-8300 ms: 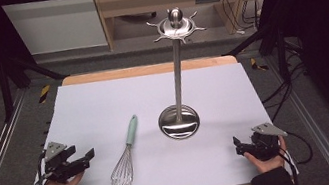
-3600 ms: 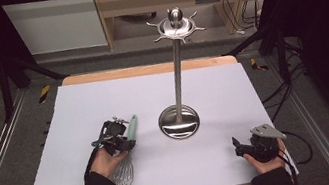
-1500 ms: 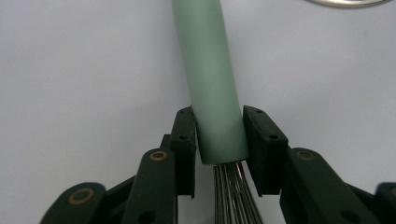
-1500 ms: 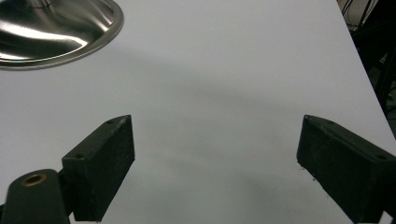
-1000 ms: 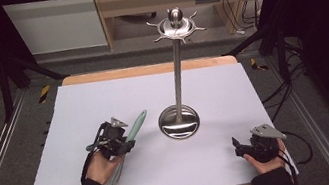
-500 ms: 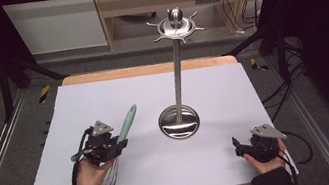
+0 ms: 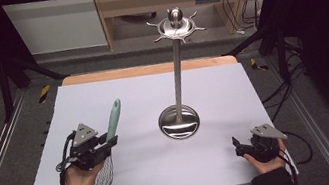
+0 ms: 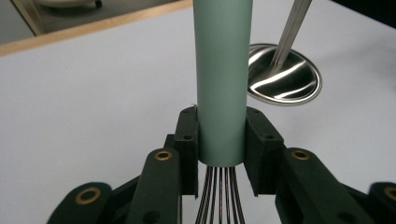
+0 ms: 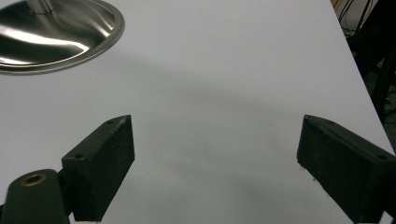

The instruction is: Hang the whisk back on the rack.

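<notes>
Left tool [image 7: 110, 143] clamped on the whisk [image 7: 113, 122] right where the mint-green handle meets the wires, handle tilted up and forward, wire head hanging back toward the wrist and seemingly just off the desk [image 7: 138, 97]. Gripped low on the handle, probably to leave the top end free for hanging on the stand [image 7: 176, 70]. In the left gripper view, both pads [image 8: 189, 140] pressed flat against the handle [image 8: 223, 79], the stand's shiny base [image 8: 285, 74] ahead and to the right.

Right tool [image 7: 239, 147] parked near the front right corner of the desk, jaws wide apart with nothing between, well clear of the stand's base [image 9: 56, 37].

Plenty of bare white surface between whisk and stand; no clutter in the path. Hook ring [image 7: 175, 25] high above the base, so a lift needed. Left desk edge close beside the left hand, front edge near both wrists.
</notes>
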Demonstrator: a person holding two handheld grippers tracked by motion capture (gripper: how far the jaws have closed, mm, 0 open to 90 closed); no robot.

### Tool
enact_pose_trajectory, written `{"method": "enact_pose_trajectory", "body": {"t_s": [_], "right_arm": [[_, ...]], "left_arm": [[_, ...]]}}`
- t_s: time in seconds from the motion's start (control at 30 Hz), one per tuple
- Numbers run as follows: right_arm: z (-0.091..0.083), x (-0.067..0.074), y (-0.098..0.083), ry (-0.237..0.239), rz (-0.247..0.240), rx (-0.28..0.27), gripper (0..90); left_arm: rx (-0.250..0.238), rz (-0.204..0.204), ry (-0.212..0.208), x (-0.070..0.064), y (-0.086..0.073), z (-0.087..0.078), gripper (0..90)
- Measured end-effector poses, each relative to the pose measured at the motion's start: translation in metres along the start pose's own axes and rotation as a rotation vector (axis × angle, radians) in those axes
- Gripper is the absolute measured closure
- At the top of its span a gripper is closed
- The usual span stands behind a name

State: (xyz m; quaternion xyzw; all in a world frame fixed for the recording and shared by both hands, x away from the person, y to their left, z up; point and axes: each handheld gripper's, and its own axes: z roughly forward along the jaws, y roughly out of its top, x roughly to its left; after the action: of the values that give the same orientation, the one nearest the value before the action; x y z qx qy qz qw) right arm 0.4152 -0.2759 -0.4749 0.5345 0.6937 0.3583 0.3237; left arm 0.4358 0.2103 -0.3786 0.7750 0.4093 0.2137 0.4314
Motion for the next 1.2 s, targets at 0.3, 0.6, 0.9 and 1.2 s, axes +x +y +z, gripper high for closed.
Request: {"method": "enact_pose_trajectory", "body": {"t_s": [0.3, 0.6, 0.9, 1.2], "right_arm": [[0.000, 0.000, 0.000, 0.001, 0.002, -0.003, 11.6], [0.000, 0.001, 0.000, 0.000, -0.003, -0.004, 11.6], [0.002, 0.001, 0.001, -0.003, -0.006, -0.003, 11.6], [0.001, 0.000, 0.002, 0.000, -0.010, -0.014, 11.6]], "left_arm": [[-0.061, 0.018, 0.003, -0.007, 0.004, -0.007, 68.7], [-0.140, 0.007, 0.005, -0.006, 0.013, -0.013, 68.7], [-0.204, 0.024, -0.007, -0.008, 0.029, -0.020, 68.7], [-0.267, 0.020, -0.034, -0.008, 0.047, -0.026, 68.6]]}}
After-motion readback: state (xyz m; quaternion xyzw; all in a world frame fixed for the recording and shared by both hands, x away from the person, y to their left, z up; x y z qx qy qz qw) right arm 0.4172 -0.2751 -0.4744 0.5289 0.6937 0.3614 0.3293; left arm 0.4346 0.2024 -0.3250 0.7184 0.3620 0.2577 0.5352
